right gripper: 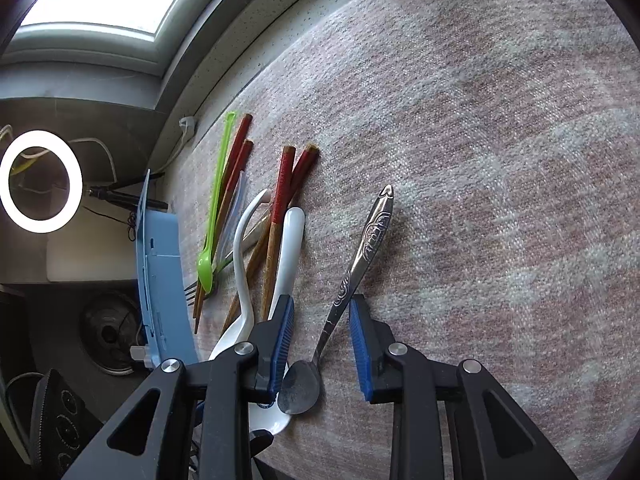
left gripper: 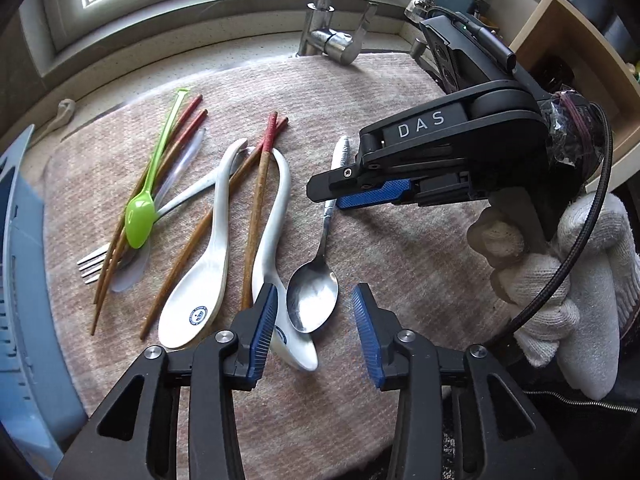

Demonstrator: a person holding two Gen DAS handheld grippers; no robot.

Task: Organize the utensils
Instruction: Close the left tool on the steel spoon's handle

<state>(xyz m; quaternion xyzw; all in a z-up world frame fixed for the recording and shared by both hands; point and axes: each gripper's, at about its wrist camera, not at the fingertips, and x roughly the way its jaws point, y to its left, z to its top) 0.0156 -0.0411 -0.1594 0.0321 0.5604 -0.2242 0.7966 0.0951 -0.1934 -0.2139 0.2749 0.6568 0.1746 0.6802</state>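
A metal spoon [left gripper: 316, 300] with an embossed handle [right gripper: 370, 236] lies on a pinkish mat [left gripper: 360, 92]. My right gripper [right gripper: 320, 332] is open, its blue pads either side of the spoon's thin neck; it also shows in the left wrist view [left gripper: 336, 196], low over the handle. My left gripper [left gripper: 314, 332] is open and empty, hovering over the spoon's bowl. Left of the spoon lie two white ceramic spoons [left gripper: 204, 280], several red-tipped wooden chopsticks [left gripper: 256, 216], a green plastic spoon [left gripper: 142, 216], a clear plastic spoon and a fork [left gripper: 94, 266].
A light blue plastic rack [left gripper: 24, 300] stands at the mat's left edge and shows in the right wrist view [right gripper: 160, 280]. A chrome faucet [left gripper: 328, 32] rises behind the mat below a window sill. A wooden shelf [left gripper: 576, 40] stands at the right. A gloved hand [left gripper: 568, 280] holds the right gripper.
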